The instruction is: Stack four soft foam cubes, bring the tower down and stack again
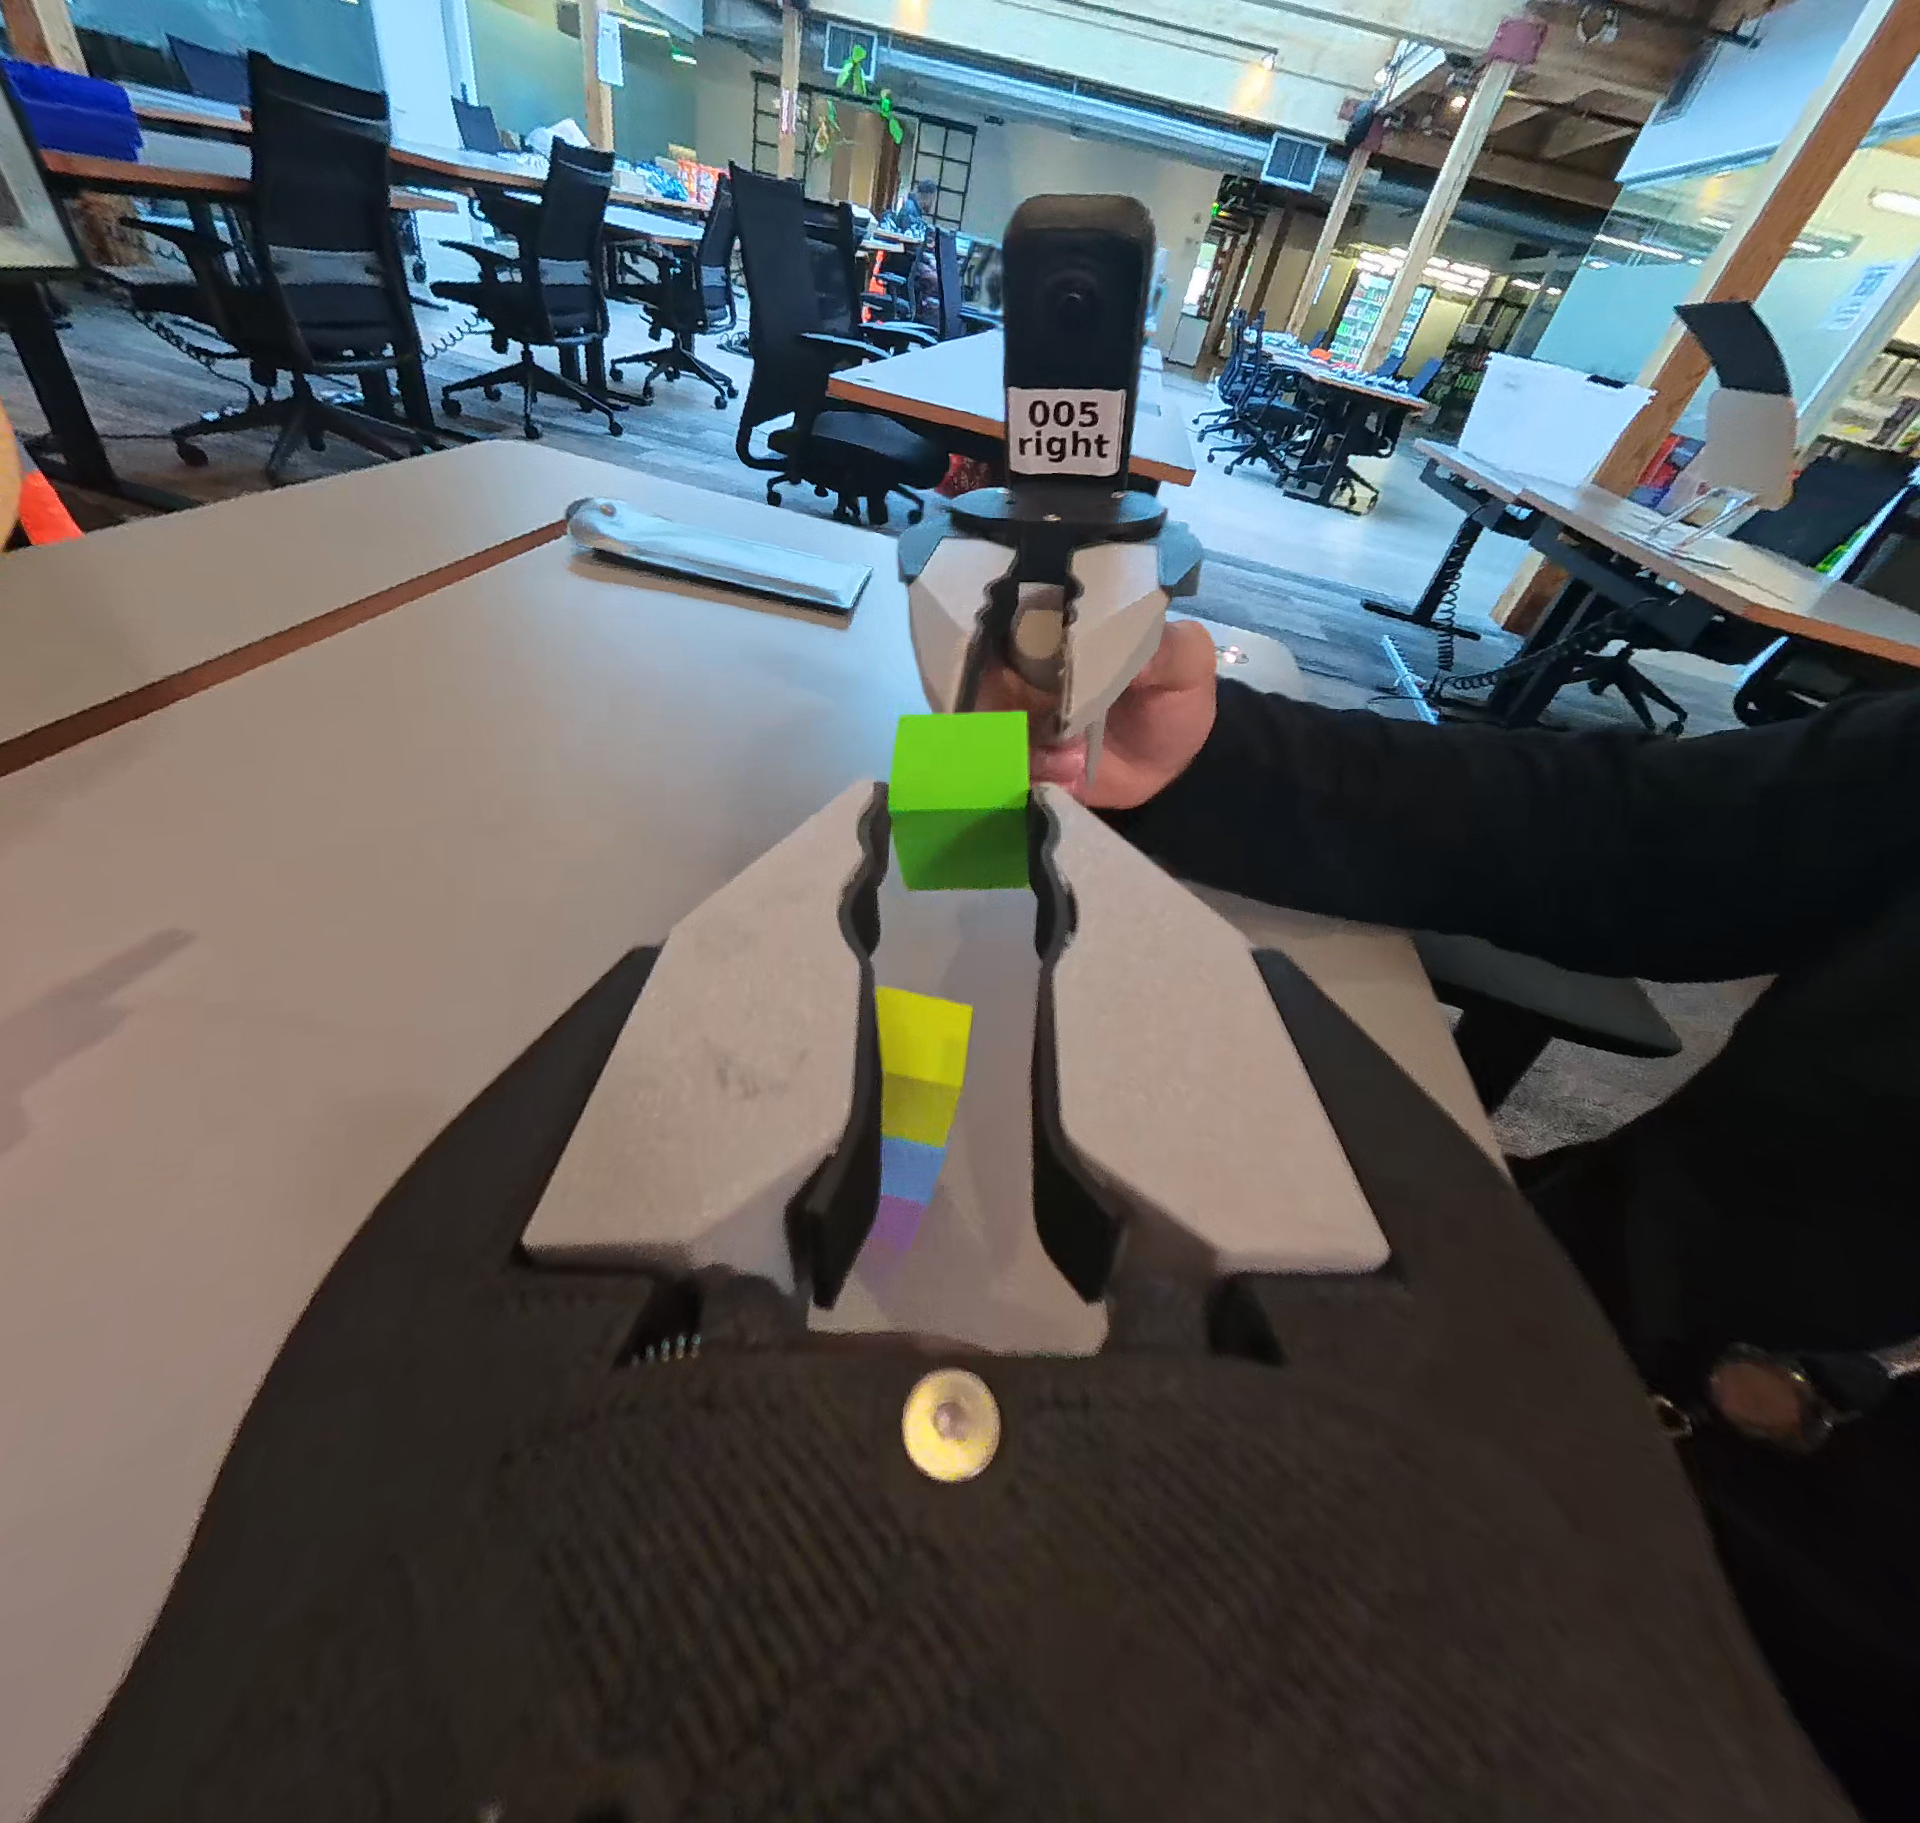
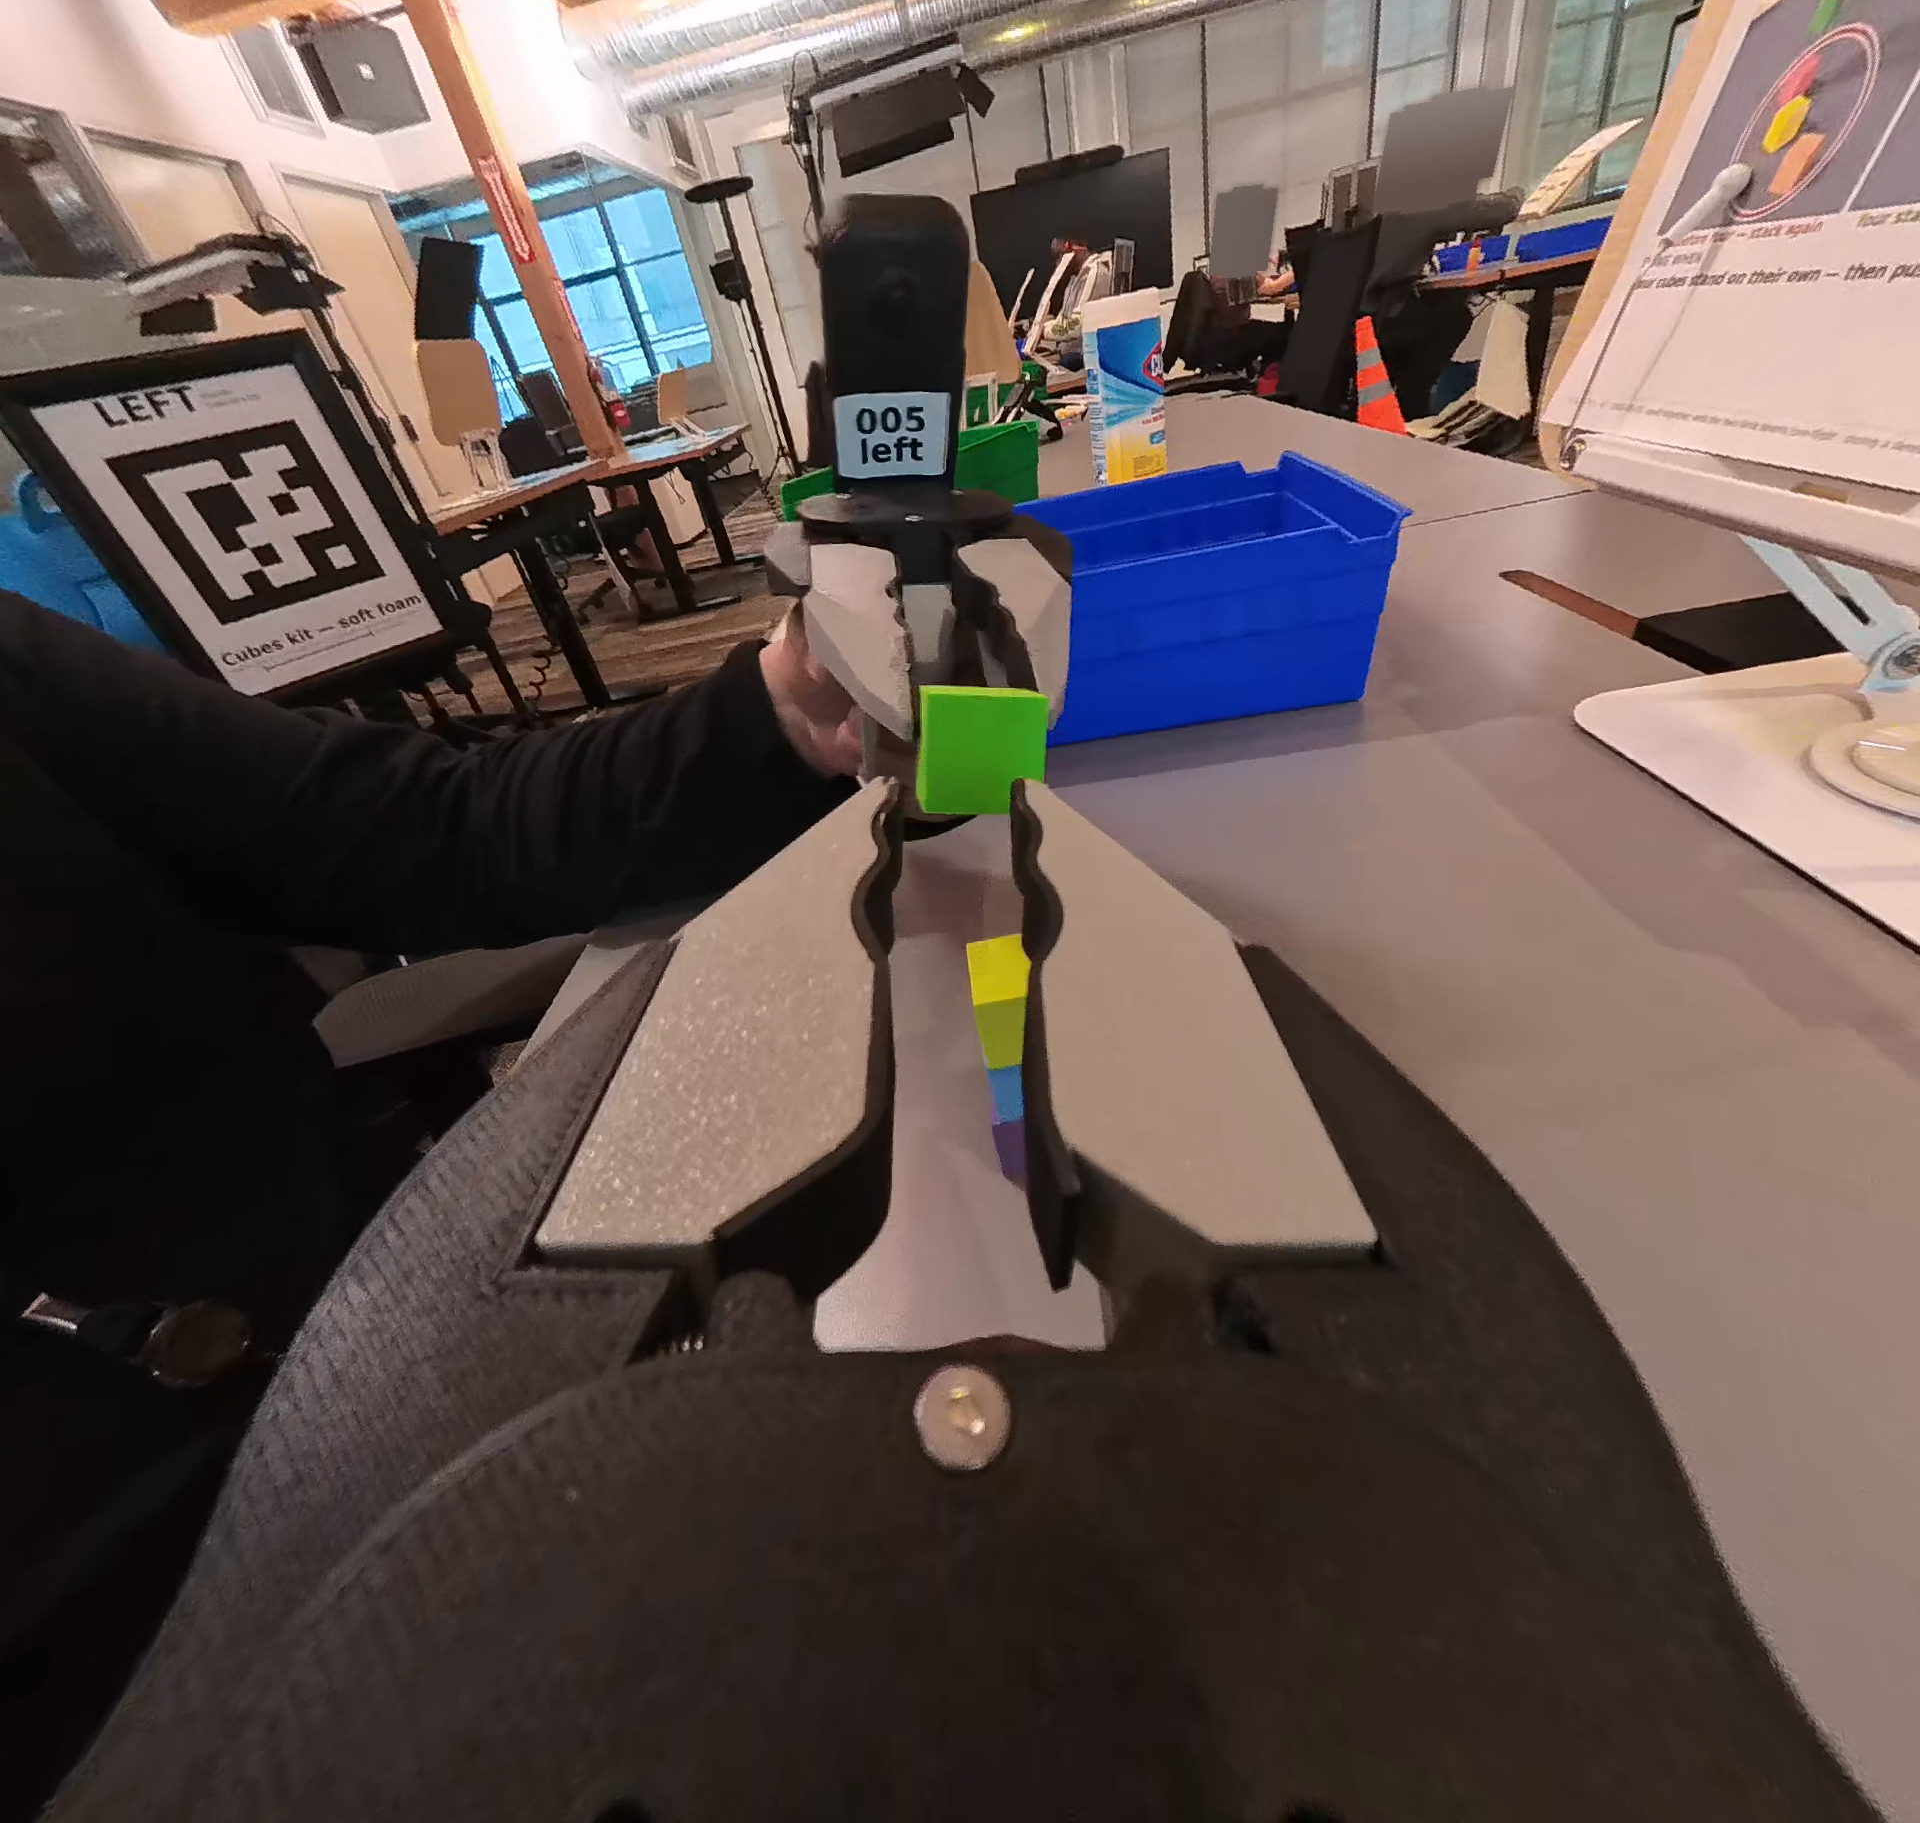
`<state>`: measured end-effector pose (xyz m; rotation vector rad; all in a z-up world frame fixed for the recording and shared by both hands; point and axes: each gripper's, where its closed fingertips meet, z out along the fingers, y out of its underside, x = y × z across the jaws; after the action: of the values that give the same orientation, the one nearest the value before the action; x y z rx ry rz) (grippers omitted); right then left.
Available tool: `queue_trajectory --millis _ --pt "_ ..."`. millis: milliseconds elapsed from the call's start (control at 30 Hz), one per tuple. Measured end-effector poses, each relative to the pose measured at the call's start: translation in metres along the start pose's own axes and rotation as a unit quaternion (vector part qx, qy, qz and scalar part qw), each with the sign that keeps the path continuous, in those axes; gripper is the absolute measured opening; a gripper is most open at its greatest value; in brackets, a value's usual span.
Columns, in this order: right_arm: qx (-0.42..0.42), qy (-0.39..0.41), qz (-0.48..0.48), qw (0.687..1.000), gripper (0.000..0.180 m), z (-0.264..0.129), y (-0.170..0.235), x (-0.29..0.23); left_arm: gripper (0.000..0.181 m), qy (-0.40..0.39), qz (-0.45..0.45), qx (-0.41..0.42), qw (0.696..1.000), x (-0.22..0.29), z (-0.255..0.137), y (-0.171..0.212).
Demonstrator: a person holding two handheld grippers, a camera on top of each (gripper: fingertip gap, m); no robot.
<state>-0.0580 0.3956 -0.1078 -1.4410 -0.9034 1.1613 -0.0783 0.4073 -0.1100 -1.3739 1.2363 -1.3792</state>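
Foam cubes in four colours, three stacked on a wide grey table (image 1: 364, 838) and one lifted in the air above them; tabletop smooth and matte, with a thin wooden seam across the far part.

Beyond, in the right wrist view, a glossy blue plastic bin (image 2: 1216, 610), box-shaped with stepped walls, standing on the same surface, well apart from the stack.

Left gripper (image 1: 961, 809): a black ribbed, printed body, broad and rounded; two grey wedge-shaped fingers (image 1: 748, 1046), grainy on top, lined with black wavy pads; tips parted to one cube's width and pinching the green cube (image 1: 961, 802) by its two side faces.

Right gripper (image 2: 954, 791): same build; fingers (image 2: 1143, 1067) spread a little, with bare air and tabletop in the gap; tips just short of the green cube, whether touching it cannot be told.

Green cube: bright, matte, crisp-edged, roughly level, clear of the table, hanging above the stack and apart from its top.

Stack, seen down between the fingers in both views: yellow cube (image 1: 923, 1035) on top, pale blue cube (image 1: 914, 1171) under it, purple cube (image 1: 899, 1238) at the bottom on the table; faces flat and soft-looking, sides roughly in line; lower two partly hidden by the fingers and slightly blurred.
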Motion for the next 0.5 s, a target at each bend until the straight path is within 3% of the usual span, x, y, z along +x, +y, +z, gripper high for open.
queue_trajectory --millis 267,500 --pt "-0.014 0.002 -0.008 1.000 0.015 0.003 0.004 -0.001 0.024 0.025 0.061 -0.082 0.994 0.003 0.005 0.038" --pt "-0.003 0.001 -0.007 1.000 0.013 0.000 0.000 -0.001 0.025 0.023 0.070 -0.090 0.993 0.002 0.002 0.039"
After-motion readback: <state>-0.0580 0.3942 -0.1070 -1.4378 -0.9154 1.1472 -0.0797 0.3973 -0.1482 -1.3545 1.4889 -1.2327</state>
